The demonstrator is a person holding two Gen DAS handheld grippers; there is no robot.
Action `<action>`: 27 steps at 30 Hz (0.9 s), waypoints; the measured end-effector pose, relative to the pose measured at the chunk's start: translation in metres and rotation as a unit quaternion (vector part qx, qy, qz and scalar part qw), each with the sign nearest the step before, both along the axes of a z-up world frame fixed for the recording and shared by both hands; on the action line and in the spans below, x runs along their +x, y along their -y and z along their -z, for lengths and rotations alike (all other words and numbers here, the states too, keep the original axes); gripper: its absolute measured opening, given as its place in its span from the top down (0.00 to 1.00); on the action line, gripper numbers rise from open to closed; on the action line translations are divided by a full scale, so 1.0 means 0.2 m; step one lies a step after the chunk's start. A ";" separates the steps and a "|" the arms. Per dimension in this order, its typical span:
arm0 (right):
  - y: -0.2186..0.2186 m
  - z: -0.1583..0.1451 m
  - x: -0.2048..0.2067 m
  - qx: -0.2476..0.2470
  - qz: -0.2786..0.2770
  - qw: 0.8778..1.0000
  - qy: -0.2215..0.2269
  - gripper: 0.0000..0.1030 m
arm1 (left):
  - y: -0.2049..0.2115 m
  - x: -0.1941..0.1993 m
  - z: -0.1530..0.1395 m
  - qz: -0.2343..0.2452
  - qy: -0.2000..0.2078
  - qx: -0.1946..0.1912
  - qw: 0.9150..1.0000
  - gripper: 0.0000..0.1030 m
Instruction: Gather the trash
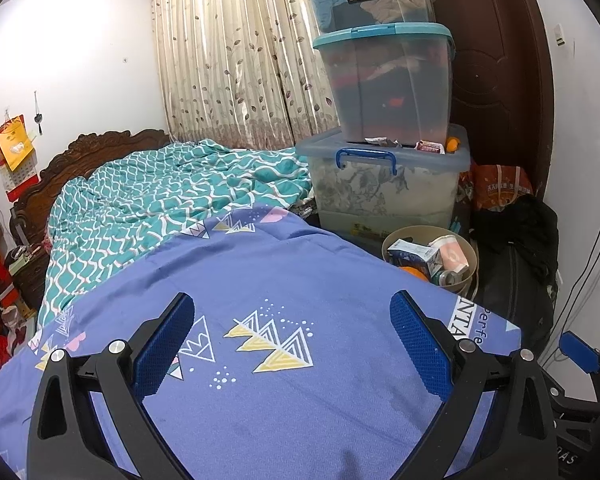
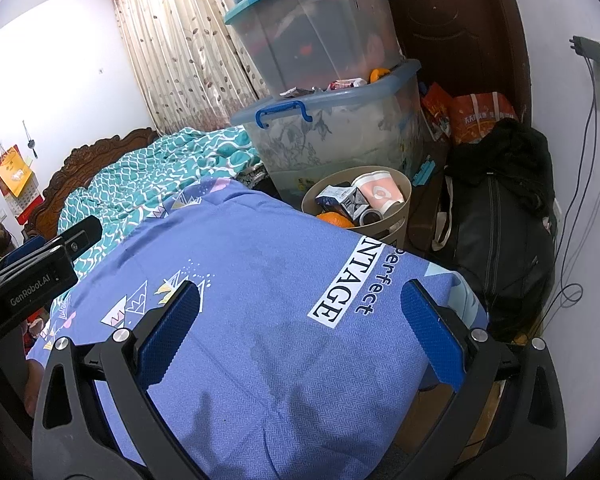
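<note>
So both grippers are just hanging over the blue bedspread at the foot of the bed, pointed toward the far corner of the room. The left gripper has its two blue-padded fingers spread wide with nothing between them, and the right gripper is the same deal, fingers wide apart and empty, sitting over the white "Perfect" lettering printed on the cover. From the right wrist view you can catch the left gripper's black body off at the left edge, so the two are side by side and apart. Just past the far edge of the bedspread, down on the floor, is one round beige trash bin, and it's got stuff in it: one blue-and-white carton, one pink-and-white paper cup lying on its side, one can with its round end up, and something orange that's half hidden by the bed edge, can't tell exactly what. Right behind the bin are three clear plastic storage boxes stacked up, the bottom one with a blue handle and the two above with teal lids. On the bottom box's lid, beside the middle box, there are a few wrappers and one more small orange thing. To the right of the bin sits a black bag, with a red shopping bag behind it. Further back there's a teal patterned blanket, then curtains and a dark brown door
</note>
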State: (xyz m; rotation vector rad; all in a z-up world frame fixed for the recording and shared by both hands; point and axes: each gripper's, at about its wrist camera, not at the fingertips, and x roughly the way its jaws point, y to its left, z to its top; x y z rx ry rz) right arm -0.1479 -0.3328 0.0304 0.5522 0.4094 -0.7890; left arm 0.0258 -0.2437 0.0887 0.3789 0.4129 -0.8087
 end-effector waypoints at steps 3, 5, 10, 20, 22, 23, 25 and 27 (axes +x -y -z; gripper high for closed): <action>0.00 0.00 0.00 0.000 0.001 1.000 0.000 0.03 | 0.00 0.00 0.00 0.000 0.000 0.000 1.000 0.08; 0.00 0.00 0.00 0.000 0.000 1.000 0.000 0.03 | 0.00 0.00 0.00 0.000 0.000 0.001 1.000 0.08; 0.00 0.00 0.00 0.000 0.000 1.000 0.000 0.03 | 0.00 -0.01 0.01 0.000 0.002 0.001 1.000 0.08; 0.00 0.00 0.01 0.001 -0.002 1.000 -0.001 0.03 | 0.00 -0.01 0.02 -0.002 0.004 0.004 1.000 0.08; 0.00 0.00 0.01 0.001 -0.002 1.000 -0.001 0.03 | 0.00 -0.01 0.02 -0.003 0.003 0.003 1.000 0.08; 0.00 0.00 0.01 0.001 -0.002 1.000 -0.001 0.03 | 0.00 -0.01 0.02 -0.003 0.003 0.004 1.000 0.08; 0.00 0.00 0.01 0.001 -0.002 1.000 -0.001 0.03 | -0.01 0.00 0.03 0.001 -0.004 0.000 1.000 0.08; 0.00 0.00 0.01 0.001 -0.002 1.000 -0.001 0.03 | -0.01 0.01 0.03 0.000 -0.008 -0.001 1.000 0.08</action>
